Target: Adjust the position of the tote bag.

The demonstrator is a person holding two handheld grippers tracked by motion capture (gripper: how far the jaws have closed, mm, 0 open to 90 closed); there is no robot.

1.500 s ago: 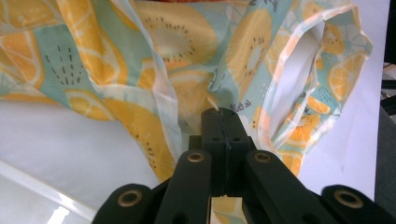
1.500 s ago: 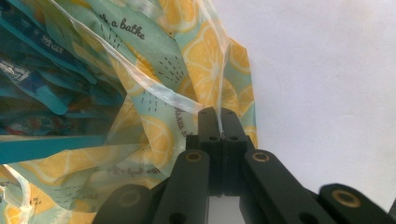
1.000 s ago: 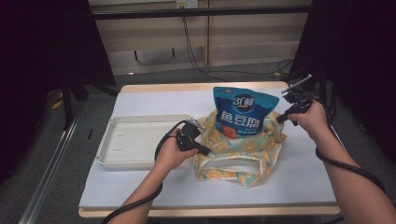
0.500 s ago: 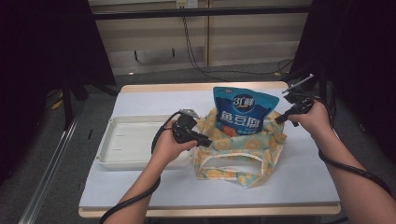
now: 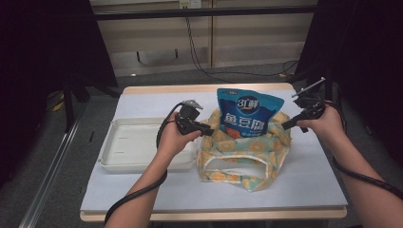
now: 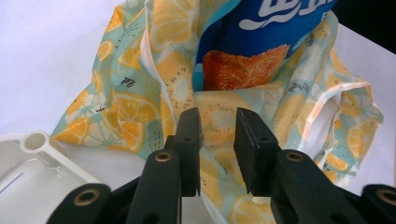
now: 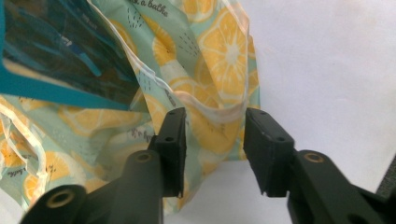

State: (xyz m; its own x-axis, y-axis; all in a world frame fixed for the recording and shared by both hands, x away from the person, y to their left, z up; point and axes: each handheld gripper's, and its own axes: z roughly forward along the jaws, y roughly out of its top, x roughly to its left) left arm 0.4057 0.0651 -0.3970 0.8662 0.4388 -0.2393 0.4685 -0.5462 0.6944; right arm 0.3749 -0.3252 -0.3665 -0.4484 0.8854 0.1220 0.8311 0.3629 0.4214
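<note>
At bag (image 5: 240,159) | both hand-held grippers, left (image 6: 217,135) and right (image 7: 215,135), just opened, released fabric.

Clearances around the fabric bag (image 5: 242,156) on the surface (image 5: 304,190).
The upright blue pouch (image 5: 247,114) fills the bag's mouth; the white tray (image 5: 138,147) blocks the left side; the surface lies bare to the bag's right, front and behind.
</note>
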